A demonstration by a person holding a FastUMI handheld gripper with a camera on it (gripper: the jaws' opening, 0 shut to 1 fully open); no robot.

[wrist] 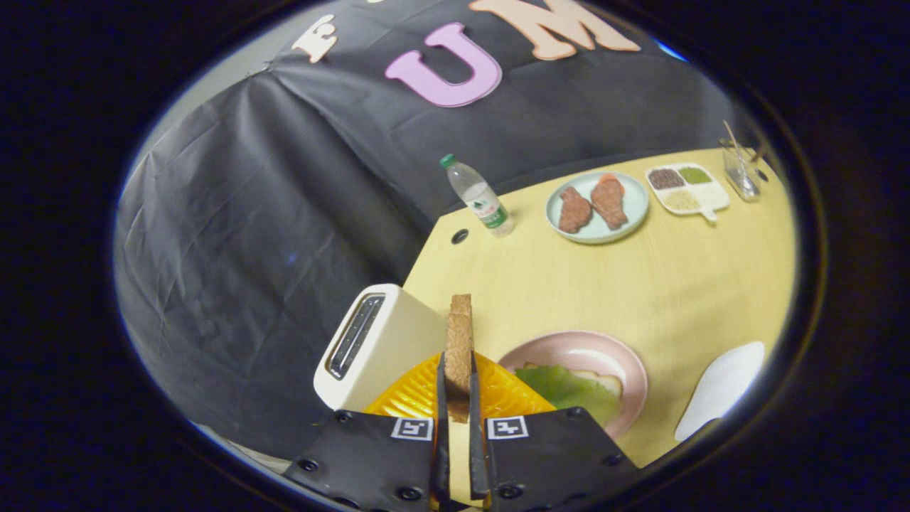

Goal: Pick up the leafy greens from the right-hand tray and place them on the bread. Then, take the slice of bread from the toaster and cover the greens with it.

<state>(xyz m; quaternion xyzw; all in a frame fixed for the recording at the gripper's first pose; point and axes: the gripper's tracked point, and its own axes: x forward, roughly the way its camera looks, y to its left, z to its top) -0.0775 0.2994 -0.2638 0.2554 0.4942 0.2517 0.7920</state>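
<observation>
The slice of bread is standing on edge in the lower centre of the frame, clamped between the two fingers of the gripper, which are pressing on both its faces. It is sitting clear of the toaster, which is lying just to its left with its slot facing up. Behind the fingers an orange ribbed dish is showing. Just right of the slice, a pink plate is holding the leafy greens, which are lying on another piece of bread. Further right, a white tray is resting near the table's edge. In the upper right, a water bottle, a pale plate with two pieces of meat, a divided dish and a clear holder are standing.
</observation>
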